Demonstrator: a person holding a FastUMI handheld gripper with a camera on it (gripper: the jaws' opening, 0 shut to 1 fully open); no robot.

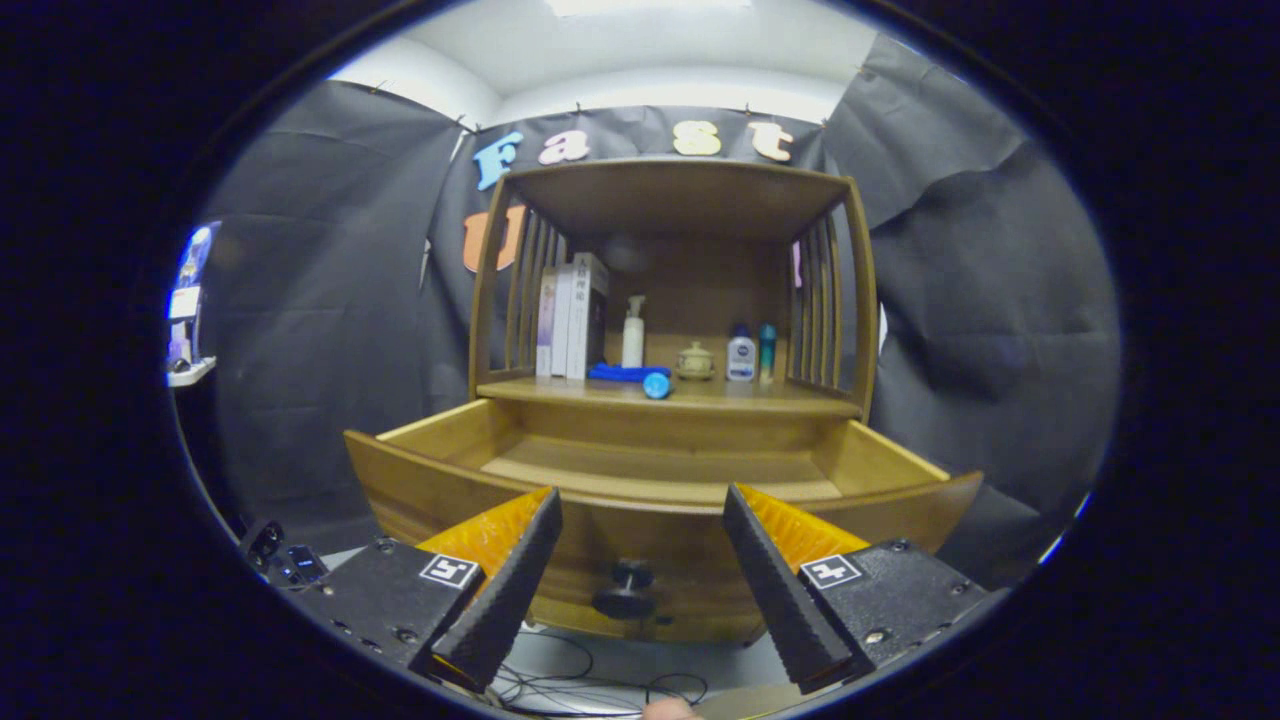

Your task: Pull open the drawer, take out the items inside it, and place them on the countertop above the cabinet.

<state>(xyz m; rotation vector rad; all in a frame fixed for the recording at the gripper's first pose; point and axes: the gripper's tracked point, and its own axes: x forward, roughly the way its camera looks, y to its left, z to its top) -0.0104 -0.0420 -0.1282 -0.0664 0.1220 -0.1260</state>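
Spread wide with nothing between its fingers, the gripper (640, 520) sits low in the frame, level with the front of the pulled-out wooden drawer (660, 520). Between the fingers, lower centre, is the drawer's dark round knob (624, 590). What shows of the drawer's inside is bare wood. Above it, mid-frame, the countertop (760, 400) carries a blue cylindrical item (632, 376) lying on its side, upright books (572, 315) to its left, then a white pump bottle (633, 332), a small lidded jar (695, 361), and two small bottles (752, 354) to the right.
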